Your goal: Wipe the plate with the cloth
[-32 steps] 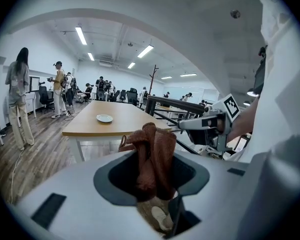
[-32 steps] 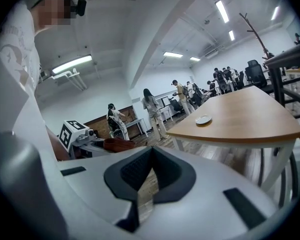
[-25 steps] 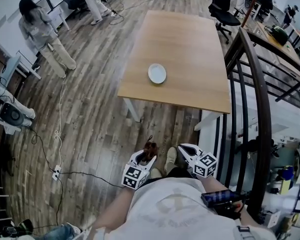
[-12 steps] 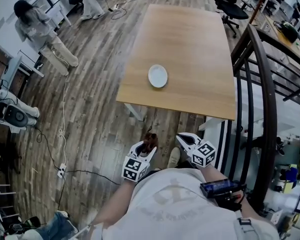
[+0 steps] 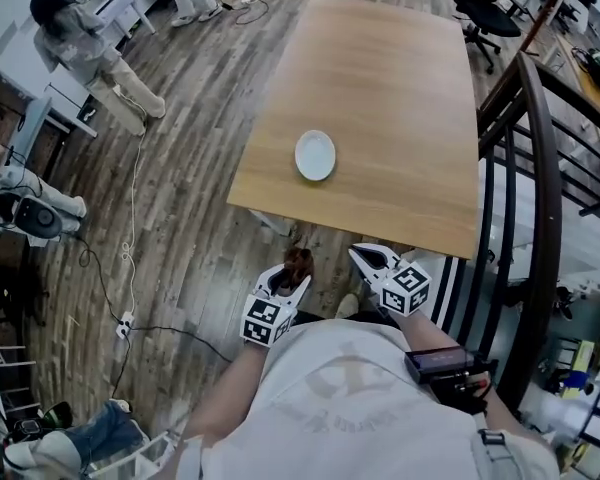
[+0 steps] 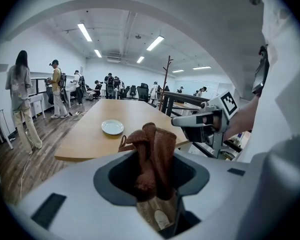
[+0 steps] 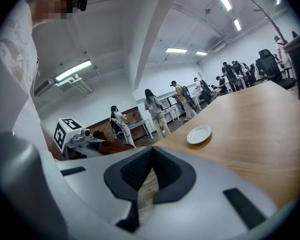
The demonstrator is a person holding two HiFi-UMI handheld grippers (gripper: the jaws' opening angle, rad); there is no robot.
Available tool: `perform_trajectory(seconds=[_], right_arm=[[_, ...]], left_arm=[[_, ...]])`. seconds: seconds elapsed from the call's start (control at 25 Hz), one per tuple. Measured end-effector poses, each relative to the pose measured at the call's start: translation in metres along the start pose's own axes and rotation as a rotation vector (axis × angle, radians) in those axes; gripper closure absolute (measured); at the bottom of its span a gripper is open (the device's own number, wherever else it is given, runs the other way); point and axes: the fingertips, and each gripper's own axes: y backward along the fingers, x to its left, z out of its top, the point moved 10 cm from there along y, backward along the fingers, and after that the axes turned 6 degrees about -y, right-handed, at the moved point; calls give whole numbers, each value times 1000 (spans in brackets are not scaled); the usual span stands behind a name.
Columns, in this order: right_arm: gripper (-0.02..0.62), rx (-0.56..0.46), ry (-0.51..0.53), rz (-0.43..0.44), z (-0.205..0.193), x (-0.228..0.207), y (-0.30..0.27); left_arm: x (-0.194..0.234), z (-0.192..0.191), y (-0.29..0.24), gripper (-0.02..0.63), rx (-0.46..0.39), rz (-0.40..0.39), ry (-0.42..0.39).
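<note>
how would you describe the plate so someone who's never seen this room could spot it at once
Find the long light wooden table standing on the plank floor of the open office. Toward its near left corner lies the plate. It is small, round and white, and it is the only thing on the whole tabletop.

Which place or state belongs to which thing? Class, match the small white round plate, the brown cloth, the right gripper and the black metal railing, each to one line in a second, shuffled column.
Things:
1. small white round plate
2. brown cloth
3. right gripper
4. black metal railing

Places and states:
A. jaws together, nothing between them
B. clamped between the jaws of the left gripper
C. runs along the right side of the table in the head view
D. lies on the light wooden table, toward its near edge

Pairs: 1-D, 2-B, 3-A, 4-C
</note>
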Motion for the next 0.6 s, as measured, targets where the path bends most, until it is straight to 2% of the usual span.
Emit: perform_trajectory(seconds=[0.32, 0.6], right_arm=[[581, 12, -15, -21, 11, -20, -13], [581, 39, -12, -69, 6, -34, -31]], left_arm=[[25, 21, -25, 436, 6, -15, -3], [59, 12, -60, 436, 35, -77, -43]])
